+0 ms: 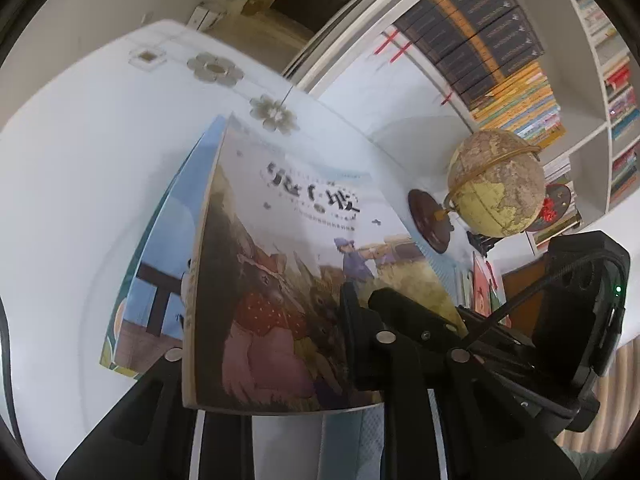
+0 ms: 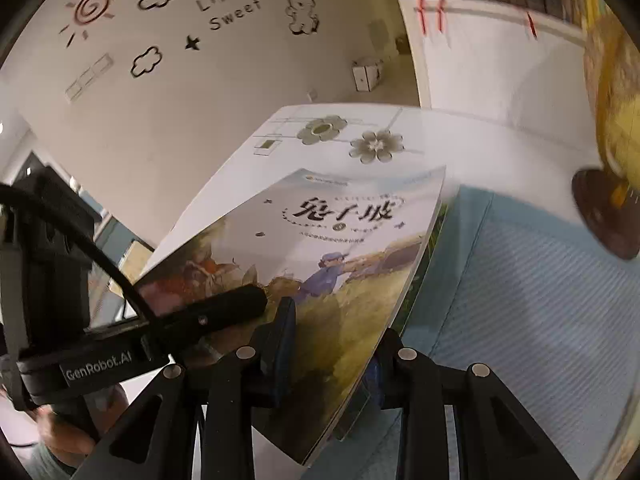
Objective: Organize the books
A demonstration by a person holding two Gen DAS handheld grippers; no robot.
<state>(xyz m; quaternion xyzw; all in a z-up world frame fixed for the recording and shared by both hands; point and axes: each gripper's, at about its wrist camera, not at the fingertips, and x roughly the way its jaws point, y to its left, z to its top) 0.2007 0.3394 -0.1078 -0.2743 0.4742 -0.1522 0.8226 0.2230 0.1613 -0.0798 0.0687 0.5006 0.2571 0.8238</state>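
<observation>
Two hand-held grippers, your left hand-held gripper point(image 1: 280, 360) and right hand-held gripper point(image 2: 332, 356), are both clamped on the picture book point(image 2: 320, 280), held tilted above the table point(image 1: 80, 160) beyond their fingertips, so shelving it remains.

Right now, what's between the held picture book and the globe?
Only bare white tabletop between the picture book and the globe, seen in the left wrist view.

Cream wall point(image 2: 168, 92) with cartoon decals (sun, clouds), white shelving point(image 1: 588, 80) beside it.
</observation>
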